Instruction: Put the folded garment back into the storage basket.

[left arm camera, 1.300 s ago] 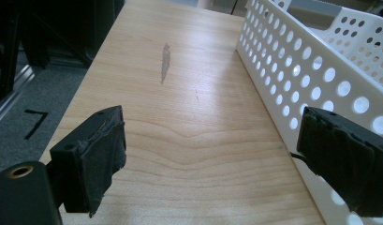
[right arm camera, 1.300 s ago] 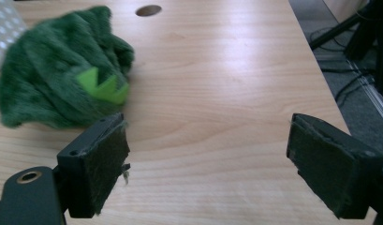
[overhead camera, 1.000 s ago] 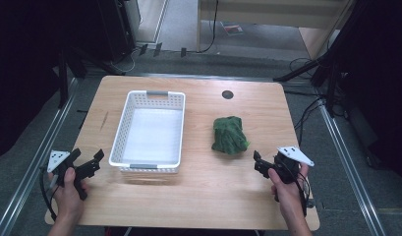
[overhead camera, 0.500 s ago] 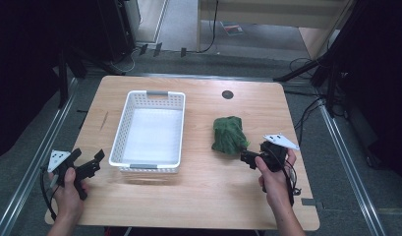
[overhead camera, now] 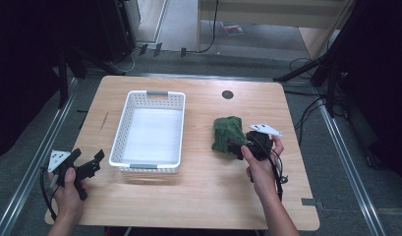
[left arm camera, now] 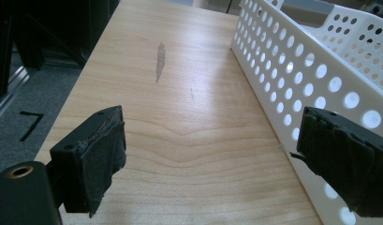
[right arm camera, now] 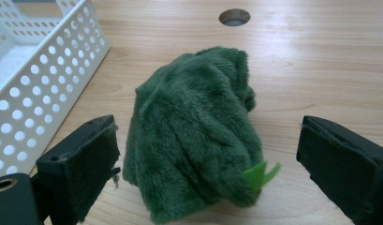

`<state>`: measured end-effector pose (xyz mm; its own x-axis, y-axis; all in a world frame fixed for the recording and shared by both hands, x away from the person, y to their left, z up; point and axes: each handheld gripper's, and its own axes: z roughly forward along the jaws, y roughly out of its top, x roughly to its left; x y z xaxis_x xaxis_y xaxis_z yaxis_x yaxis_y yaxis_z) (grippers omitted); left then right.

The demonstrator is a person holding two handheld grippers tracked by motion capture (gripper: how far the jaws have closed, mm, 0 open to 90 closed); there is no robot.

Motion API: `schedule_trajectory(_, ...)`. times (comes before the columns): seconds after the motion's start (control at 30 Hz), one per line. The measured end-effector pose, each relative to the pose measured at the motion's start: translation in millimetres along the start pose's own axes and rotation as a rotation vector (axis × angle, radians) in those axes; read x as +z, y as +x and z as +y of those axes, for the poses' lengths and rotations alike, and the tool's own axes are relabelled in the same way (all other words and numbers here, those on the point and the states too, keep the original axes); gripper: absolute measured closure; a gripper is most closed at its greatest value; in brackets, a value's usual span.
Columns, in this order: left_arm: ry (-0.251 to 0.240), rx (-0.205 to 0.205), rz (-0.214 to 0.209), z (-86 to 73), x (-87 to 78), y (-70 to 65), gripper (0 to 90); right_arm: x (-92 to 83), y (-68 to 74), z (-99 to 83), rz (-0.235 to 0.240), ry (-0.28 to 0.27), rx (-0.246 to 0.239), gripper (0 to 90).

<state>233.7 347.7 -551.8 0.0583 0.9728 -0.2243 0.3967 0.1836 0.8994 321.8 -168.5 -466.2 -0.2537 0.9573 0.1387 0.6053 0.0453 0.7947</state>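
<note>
A dark green plush toy (overhead camera: 228,133) lies on the wooden table, right of a white perforated basket (overhead camera: 121,130). My right gripper (overhead camera: 236,146) is at the toy's near right side. In the right gripper view the toy (right arm camera: 198,136) sits between the wide-apart jaws of the gripper (right arm camera: 210,150), and the pads do not touch it. Those jaws have just been opening. My left gripper (overhead camera: 93,164) rests open near the table's front left corner. In the left gripper view its jaws (left arm camera: 226,154) frame bare wood beside the basket's wall (left arm camera: 292,70).
The basket (right arm camera: 34,84) holds nothing and stands left of centre. A round cable hole (overhead camera: 227,94) is in the table's far part, beyond the toy. Bare wood (overhead camera: 203,196) stretches along the front edge. Metal rails run along both sides of the table.
My right hand moved left and away from the front edge, up to the green plush toy, and its jaws now stand wider. The left hand stayed put.
</note>
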Motion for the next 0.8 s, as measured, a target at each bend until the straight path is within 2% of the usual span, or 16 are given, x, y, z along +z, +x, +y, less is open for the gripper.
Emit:
schedule_trajectory(0.5, 0.0, -0.003, -0.001, 0.1, -0.1, 0.4, 9.2, 26.6, 17.1, 8.1, 0.0, 0.046, 0.014, 6.1)
schedule_trajectory(0.7, 0.001, -0.004, -0.001, 0.1, -0.2, 0.5, 9.2, 39.7, 20.6, 7.3, -0.028, 0.079, 0.005, 6.0)
schedule_trajectory(0.8, 0.001, -0.005, 0.0, 0.1, -0.2, 0.6, 9.3, 47.2, 19.4, 5.7, -0.042, 0.094, 0.015, 5.9)
